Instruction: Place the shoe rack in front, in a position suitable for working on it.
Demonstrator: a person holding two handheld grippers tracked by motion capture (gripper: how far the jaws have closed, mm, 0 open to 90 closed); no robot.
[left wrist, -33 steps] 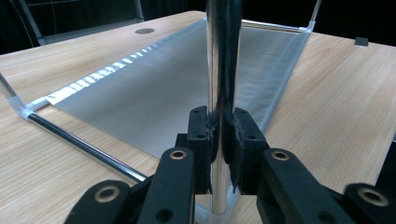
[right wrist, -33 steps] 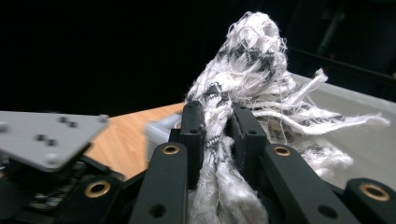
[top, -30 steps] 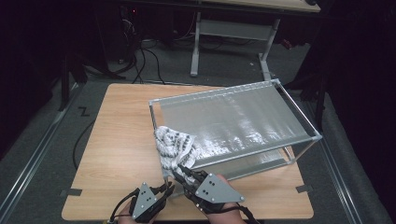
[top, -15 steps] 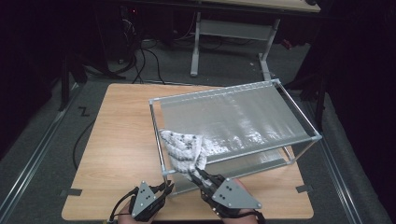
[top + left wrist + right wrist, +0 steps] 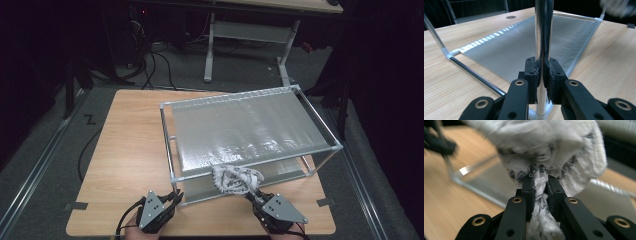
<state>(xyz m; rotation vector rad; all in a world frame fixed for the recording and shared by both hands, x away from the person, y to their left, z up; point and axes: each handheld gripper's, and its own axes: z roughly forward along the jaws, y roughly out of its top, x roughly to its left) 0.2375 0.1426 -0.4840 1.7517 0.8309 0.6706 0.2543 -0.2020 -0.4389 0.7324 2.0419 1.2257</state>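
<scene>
One metal-framed rack (image 5: 320,131) with two grey fabric shelves stood on the wooden table (image 5: 125,150). Right gripper (image 5: 256,196) was clamped on a white patterned cloth (image 5: 236,179), bunched at the rack's near edge (above the lower shelf). Left gripper (image 5: 175,196) was clamped on the rack's corner post (image 5: 543,30).

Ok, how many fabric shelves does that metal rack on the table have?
2. The upper shelf is stretched across the top of the rack; the lower shelf lies near the table, mostly hidden beneath the upper one.
</scene>
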